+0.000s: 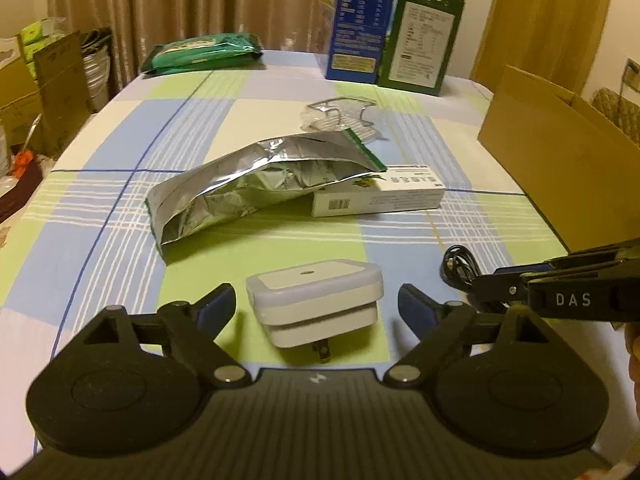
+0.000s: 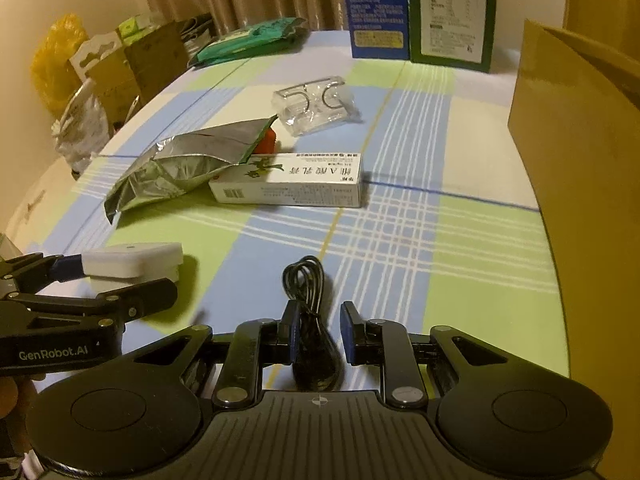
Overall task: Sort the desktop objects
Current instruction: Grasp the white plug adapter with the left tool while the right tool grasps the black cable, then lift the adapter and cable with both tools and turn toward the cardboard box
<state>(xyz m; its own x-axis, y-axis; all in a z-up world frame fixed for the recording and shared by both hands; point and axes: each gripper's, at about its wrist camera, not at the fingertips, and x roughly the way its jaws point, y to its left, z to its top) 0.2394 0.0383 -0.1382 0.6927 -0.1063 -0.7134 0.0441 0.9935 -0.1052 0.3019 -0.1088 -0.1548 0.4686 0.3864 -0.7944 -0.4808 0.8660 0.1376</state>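
A white plug adapter [image 1: 316,304] lies on the checked tablecloth between the fingers of my left gripper [image 1: 316,296]. The jaws stand open, with a gap on each side of the adapter. In the right wrist view the same adapter [image 2: 136,260] sits at the left with the left gripper [image 2: 120,280] around it. A coiled black cable [image 2: 308,276] lies on the cloth, and my right gripper [image 2: 320,320] is shut on its near end. From the left wrist camera, the cable [image 1: 456,264] shows at the right, with the right gripper [image 1: 480,284] reaching in over it.
A crumpled silver foil bag [image 1: 256,192] leans on a white medicine box [image 1: 384,196] mid-table, with clear plastic packaging [image 1: 340,116] behind. An open cardboard box [image 1: 560,152] stands at the right. A blue carton [image 1: 360,20], a green carton [image 1: 424,36] and a green packet [image 1: 200,52] line the far edge.
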